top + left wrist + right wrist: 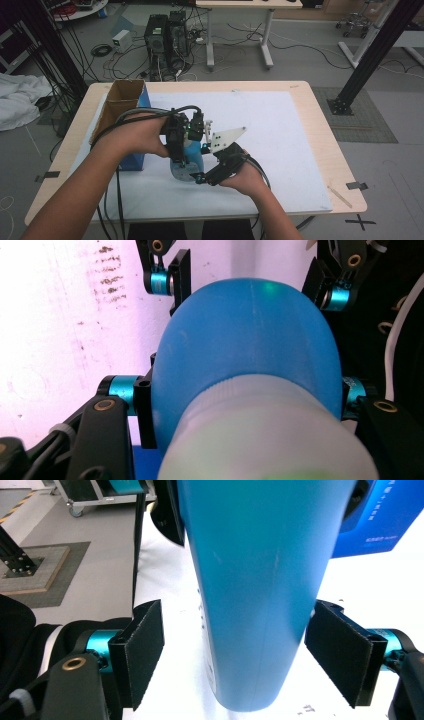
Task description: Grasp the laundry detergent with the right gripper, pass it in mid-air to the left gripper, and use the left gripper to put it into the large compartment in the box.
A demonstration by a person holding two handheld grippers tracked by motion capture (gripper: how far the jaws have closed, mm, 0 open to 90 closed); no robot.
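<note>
A blue bottle [187, 161] with a white cap [265, 440] stands upright on the white mat [280, 150]. My left gripper [181, 137] comes down from above and is shut on the bottle's shoulder [245, 340], one jaw pressed on each side. My right gripper [202, 172] reaches in low from the right, its grey plate [226, 137] on top. It is open around the bottle's lower body [250, 590]. Its left pad [142, 652] stands clear of the bottle, and its right pad [345, 650] is almost touching it.
An open cardboard box [121, 100] with a blue side [134, 161] stands just left of the bottle, close to my left hand. The wooden table [320, 125] holds a thin wooden stick [340, 196] near its right front corner. Cables trail from both grippers.
</note>
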